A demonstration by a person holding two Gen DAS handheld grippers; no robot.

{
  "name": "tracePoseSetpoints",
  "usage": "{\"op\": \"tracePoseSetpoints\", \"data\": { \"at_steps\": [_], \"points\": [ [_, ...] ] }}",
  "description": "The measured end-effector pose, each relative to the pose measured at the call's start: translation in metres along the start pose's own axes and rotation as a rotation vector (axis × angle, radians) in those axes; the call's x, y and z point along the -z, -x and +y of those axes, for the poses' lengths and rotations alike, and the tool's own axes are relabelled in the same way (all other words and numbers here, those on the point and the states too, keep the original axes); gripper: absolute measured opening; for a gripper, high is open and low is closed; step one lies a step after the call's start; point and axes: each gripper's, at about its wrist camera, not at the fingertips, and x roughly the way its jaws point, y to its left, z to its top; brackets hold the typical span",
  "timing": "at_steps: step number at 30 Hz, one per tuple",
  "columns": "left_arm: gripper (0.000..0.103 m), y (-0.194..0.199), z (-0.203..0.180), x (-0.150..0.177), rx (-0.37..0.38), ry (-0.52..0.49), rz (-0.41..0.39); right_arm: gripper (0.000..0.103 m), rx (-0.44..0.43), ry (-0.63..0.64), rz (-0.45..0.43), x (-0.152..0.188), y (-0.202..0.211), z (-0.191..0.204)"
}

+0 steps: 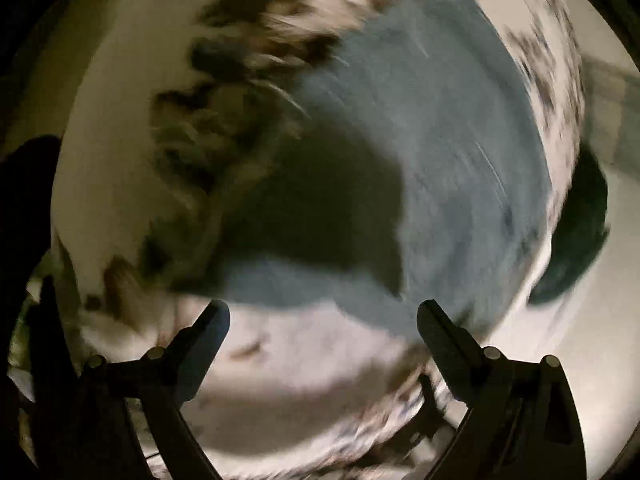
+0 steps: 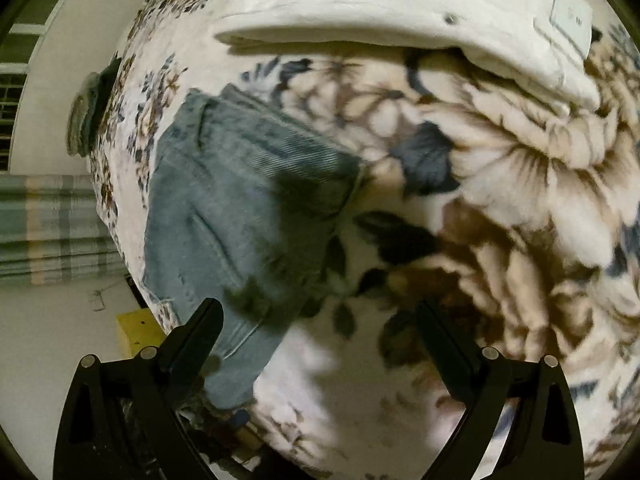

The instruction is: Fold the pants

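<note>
Lying on a flowered blanket (image 2: 500, 168), the jeans (image 2: 240, 208) are showing as a compact blue bundle, several layers thick, apparently folded over at least once.

Left-hand view, heavily blurred:
- Left gripper (image 1: 323, 320): fingers standing wide apart, gripping nothing, hovering just above the near edge of the jeans (image 1: 420, 140).
- Jeans: filling the middle of the view from 6 o'clock up towards 1 o'clock, with a dark shadow lying across them at centre. Folds and seams are smeared beyond reading.
- Blanket: showing at 9 to 11 o'clock and again at 6 o'clock.
- Dark green item (image 1: 576, 236): sitting at 3 o'clock beside the bed edge; too blurred to identify.

Right-hand view, sharper:
- Right gripper (image 2: 320, 320): fingers spread wide, gripping nothing; the left finger is overlapping the near end of the jeans in the picture, though contact cannot be confirmed.
- Jeans: lying from 10 o'clock down to 7 o'clock, near the bed edge, one end reaching towards the gripper.
- Folded white garment (image 2: 400, 12): resting at 12 o'clock, well apart from the jeans.
- Yellow block (image 2: 138, 330): sitting on the floor at 8 o'clock.

Progress, as a judgement: folding is looking largely done, since the bundle is short and layered. Remaining is perhaps a final fold or tidying, with both grippers currently free of the cloth.
</note>
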Motion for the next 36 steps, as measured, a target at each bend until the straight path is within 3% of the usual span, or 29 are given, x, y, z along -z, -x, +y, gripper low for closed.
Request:
{"op": "tracePoseSetpoints", "data": {
  "at_steps": [8,13,14,16,18,19,22,25,29,30,34,36],
  "points": [
    [0.095,0.008,-0.008,-0.012,0.043,0.164,-0.127,0.098,-0.136,-0.009,-0.018,-0.027,-0.028,-0.011],
    [0.092,0.023,-0.021,-0.004,0.055,0.172,-0.215,0.097,-0.213,-0.021,-0.044,-0.046,-0.037,-0.003],
    [0.087,0.026,-0.024,-0.004,0.058,0.168,-0.234,0.09,-0.229,-0.019,-0.047,-0.05,-0.038,-0.001],
    [0.046,0.032,-0.031,-0.006,0.029,0.152,-0.255,0.073,-0.22,-0.009,-0.043,-0.052,-0.042,0.004],
    [0.037,0.032,-0.037,-0.008,0.039,0.12,-0.278,0.063,-0.203,0.001,-0.058,-0.054,-0.044,0.01],
    [0.035,0.034,-0.041,-0.009,0.04,0.1,-0.282,0.05,-0.193,0.002,-0.066,-0.053,-0.043,0.01],
    [0.032,0.039,-0.045,-0.011,0.055,0.032,-0.276,0.033,-0.218,-0.034,-0.098,-0.045,-0.041,0.016],
    [0.032,0.048,-0.049,-0.016,0.066,-0.051,-0.26,0.027,-0.24,-0.065,-0.113,-0.027,-0.028,0.011],
    [0.033,0.052,-0.05,-0.031,0.103,-0.144,-0.244,0.027,-0.248,-0.089,-0.093,-0.01,-0.024,0.008],
    [0.037,0.048,-0.05,-0.037,0.099,-0.15,-0.223,0.028,-0.248,-0.088,-0.089,-0.01,-0.026,0.007],
    [0.046,0.025,-0.024,-0.049,0.156,-0.062,-0.202,0.058,-0.275,-0.119,-0.044,-0.019,-0.048,-0.009],
    [0.045,0.027,-0.023,-0.044,0.156,-0.058,-0.23,0.059,-0.307,-0.126,-0.04,-0.023,-0.056,-0.012]
  ]
}}
